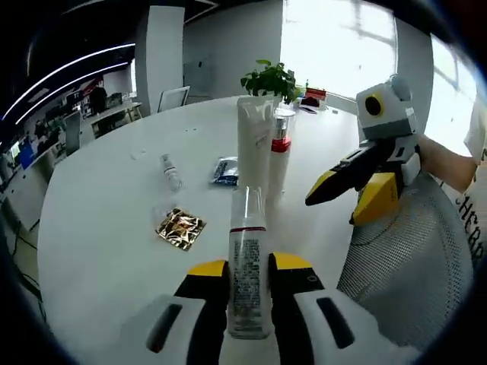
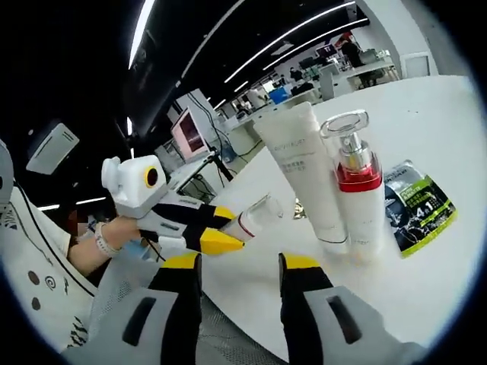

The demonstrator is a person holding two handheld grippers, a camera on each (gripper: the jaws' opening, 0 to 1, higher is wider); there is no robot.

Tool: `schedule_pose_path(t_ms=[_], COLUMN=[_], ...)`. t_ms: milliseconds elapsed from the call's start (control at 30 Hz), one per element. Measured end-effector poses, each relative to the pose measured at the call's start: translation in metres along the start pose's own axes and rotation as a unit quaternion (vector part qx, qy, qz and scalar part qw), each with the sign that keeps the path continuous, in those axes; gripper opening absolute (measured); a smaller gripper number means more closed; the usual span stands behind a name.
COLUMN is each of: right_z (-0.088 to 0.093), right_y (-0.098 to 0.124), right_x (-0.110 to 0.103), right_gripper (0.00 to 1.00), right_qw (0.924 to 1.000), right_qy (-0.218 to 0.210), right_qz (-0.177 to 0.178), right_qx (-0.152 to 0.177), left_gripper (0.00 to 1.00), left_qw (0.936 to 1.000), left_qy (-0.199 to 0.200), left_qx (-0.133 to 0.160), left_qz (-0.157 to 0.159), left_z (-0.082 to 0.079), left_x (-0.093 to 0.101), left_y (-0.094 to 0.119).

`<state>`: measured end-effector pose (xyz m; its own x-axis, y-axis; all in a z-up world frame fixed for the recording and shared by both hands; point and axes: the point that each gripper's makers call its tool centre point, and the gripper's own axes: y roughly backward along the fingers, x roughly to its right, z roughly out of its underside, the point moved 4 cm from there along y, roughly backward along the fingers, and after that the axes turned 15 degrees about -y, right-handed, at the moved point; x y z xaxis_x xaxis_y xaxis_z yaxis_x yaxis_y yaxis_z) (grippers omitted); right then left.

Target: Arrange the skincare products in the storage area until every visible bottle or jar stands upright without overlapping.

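Clamped between my left claw's (image 1: 248, 268) jaws, the clear bottle (image 1: 248, 274) could topple the standing white tube (image 1: 253, 141) when set down; my right claw (image 2: 240, 262) gapes empty.

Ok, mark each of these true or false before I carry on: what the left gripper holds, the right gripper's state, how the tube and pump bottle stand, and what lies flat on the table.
1. The left gripper is shut on a clear bottle. True.
2. The right gripper holds the white tube. False: its jaws are open and hold nothing.
3. The white tube and the red-collared pump bottle stand upright side by side. True.
4. A gold sachet lies flat on the table. True.
5. The small vial stands upright. False: it lies on its side.
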<state>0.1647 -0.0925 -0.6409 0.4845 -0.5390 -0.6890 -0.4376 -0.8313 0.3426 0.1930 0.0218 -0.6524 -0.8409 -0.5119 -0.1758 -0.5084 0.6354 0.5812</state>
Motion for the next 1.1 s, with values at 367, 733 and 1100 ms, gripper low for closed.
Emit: schedule_pose_path(t_ms=[367, 733, 1100], right_z=[-0.005, -0.016, -0.019], right_y=[-0.006, 0.000, 0.000], right_x=[0.001, -0.004, -0.006], right_gripper=[0.40, 0.39, 0.35], right_qw=[0.9979, 0.9896, 0.9884], right_qy=[-0.047, -0.098, -0.096], right_qz=[-0.022, -0.056, -0.054], right_qx=[0.038, 0.090, 0.104], left_gripper=[0.17, 0.17, 0.17], left_qw=[0.9981, 0.9927, 0.9867], left_qy=[0.007, 0.012, -0.015], left_qx=[0.061, 0.110, 0.137], left_qz=[0.004, 0.047, 0.086], left_z=[-0.013, -0.023, -0.032], left_x=[0.015, 0.024, 0.041], left_y=[0.006, 0.003, 0.001])
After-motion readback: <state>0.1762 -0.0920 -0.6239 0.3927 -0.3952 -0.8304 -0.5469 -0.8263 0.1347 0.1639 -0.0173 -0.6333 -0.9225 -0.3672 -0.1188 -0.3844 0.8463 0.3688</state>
